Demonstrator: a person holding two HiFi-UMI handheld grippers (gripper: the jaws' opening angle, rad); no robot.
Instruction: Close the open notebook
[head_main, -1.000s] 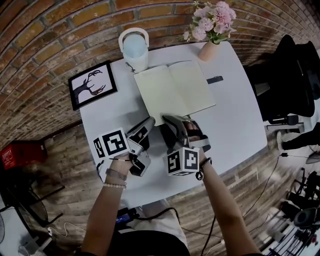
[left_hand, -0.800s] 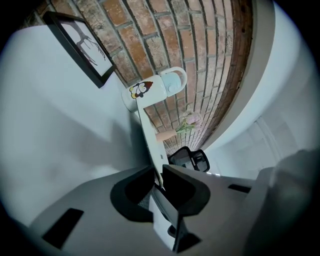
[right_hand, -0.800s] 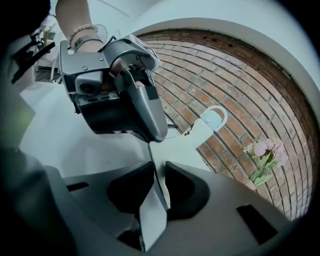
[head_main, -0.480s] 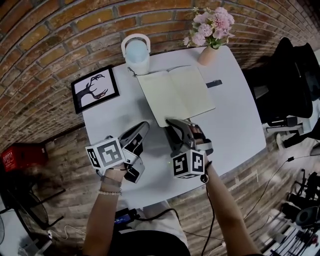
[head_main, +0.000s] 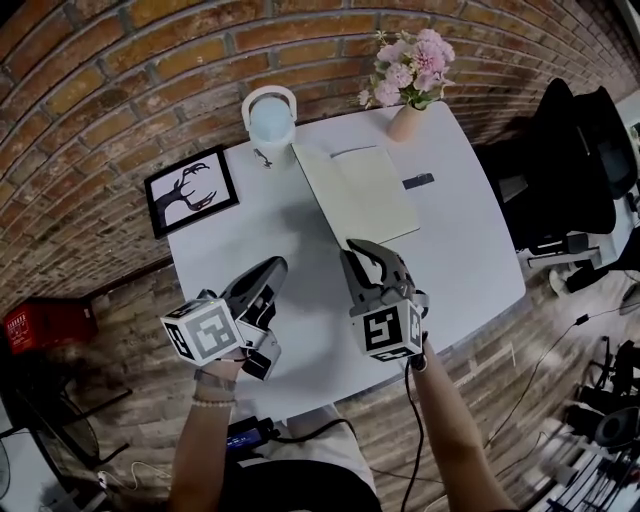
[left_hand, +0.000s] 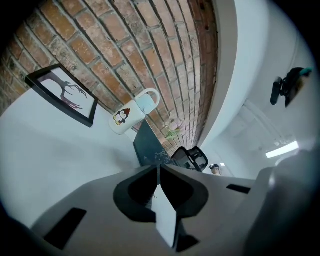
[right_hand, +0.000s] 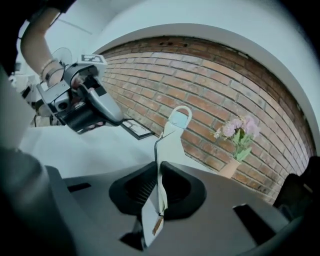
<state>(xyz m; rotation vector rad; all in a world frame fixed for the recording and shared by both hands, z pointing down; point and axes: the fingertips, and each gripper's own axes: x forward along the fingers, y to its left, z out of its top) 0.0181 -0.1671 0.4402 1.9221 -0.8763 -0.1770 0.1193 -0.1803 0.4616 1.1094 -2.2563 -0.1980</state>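
Note:
The notebook (head_main: 365, 190) with cream pages lies on the white table (head_main: 460, 260), and its left half is lifted up from the table. My right gripper (head_main: 352, 246) is at the near corner; its jaws have just been closing and are shut on the near edge of that raised half. In the right gripper view the raised half (right_hand: 167, 142) stands edge-on out of my right gripper (right_hand: 159, 165). My left gripper (head_main: 274, 266) hangs left of the notebook, apart from it. Its jaws have just been closing and are shut on nothing. From my left gripper (left_hand: 159, 167) the dark cover (left_hand: 146, 147) shows.
A white mug (head_main: 270, 115) stands at the table's back edge, with a vase of pink flowers (head_main: 408, 118) to its right. A small black object (head_main: 418, 181) lies right of the notebook. A framed antler picture (head_main: 190, 190) leans at the left. Black chairs (head_main: 570, 160) stand at the right.
Both grippers have risen and rolled, and their jaws have closed. The notebook's left half has come up off the table, so the book looks narrower from above.

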